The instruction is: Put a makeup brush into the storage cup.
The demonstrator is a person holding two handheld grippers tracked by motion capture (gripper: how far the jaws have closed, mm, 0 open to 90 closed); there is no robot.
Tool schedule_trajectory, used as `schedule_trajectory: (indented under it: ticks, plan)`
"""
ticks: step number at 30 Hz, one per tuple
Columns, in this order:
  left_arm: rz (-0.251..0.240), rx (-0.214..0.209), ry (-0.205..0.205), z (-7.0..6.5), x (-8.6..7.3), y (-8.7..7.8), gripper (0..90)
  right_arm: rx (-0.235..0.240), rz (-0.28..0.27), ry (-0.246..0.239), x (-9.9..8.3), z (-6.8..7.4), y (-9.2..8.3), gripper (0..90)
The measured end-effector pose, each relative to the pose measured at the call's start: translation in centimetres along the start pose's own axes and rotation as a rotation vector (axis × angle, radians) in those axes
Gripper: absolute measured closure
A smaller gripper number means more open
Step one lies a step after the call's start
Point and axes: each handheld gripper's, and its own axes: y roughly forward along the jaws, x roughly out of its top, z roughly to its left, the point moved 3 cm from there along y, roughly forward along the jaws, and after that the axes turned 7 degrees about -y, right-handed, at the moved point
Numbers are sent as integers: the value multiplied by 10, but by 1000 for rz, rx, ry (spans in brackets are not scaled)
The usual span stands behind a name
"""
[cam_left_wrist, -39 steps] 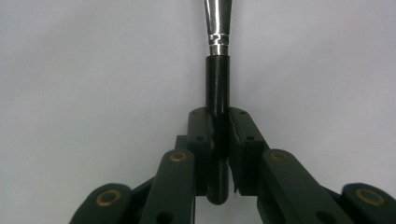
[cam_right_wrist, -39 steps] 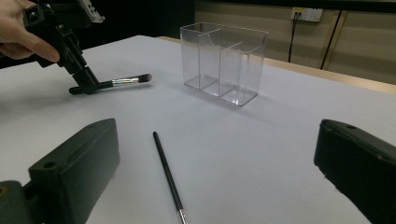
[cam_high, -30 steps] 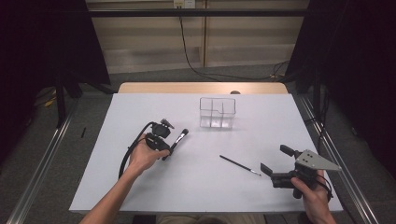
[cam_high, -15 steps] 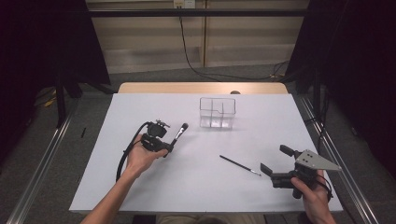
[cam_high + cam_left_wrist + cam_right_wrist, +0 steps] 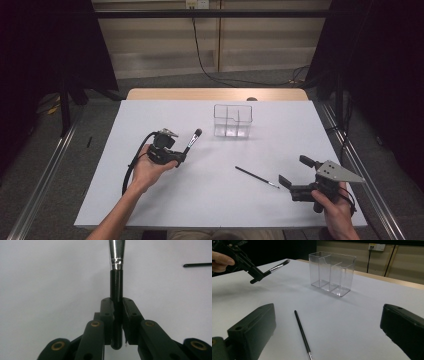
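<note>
Left gripper [image 5: 176,156] pinches a brush [image 5: 192,139] above the counter [image 5: 150,205]; right gripper [image 5: 296,172], jaws spread, sits near the right edge beside a thin brush [image 5: 257,177]

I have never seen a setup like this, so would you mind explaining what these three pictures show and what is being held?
A person sits at a white table and holds a hand tool in each hand; each tool ends in a two-jaw gripper. The high view looks down from above the person. The other two pictures come from small cameras riding on the tools, looking along their black jaws.

The left gripper is shut on the black handle of a makeup brush; its own camera shows the jaws pinching that handle. The right gripper is open and holds nothing.

On the table stand a clear plastic organizer with compartments, which looks empty, and a thin black brush lying flat in front of the right gripper.
</note>
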Motion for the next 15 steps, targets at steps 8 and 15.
schedule_trajectory:
  ticks: [8, 15]
  plan:
    - [-82, 4, 9, 2, -4, -9, 800, 3, 0, -1, 0, 0, 0, 0]
    - [-154, -11, 23, 4, -6, -15, 800, 3, 0, 0, 0, 0, 0, 0]
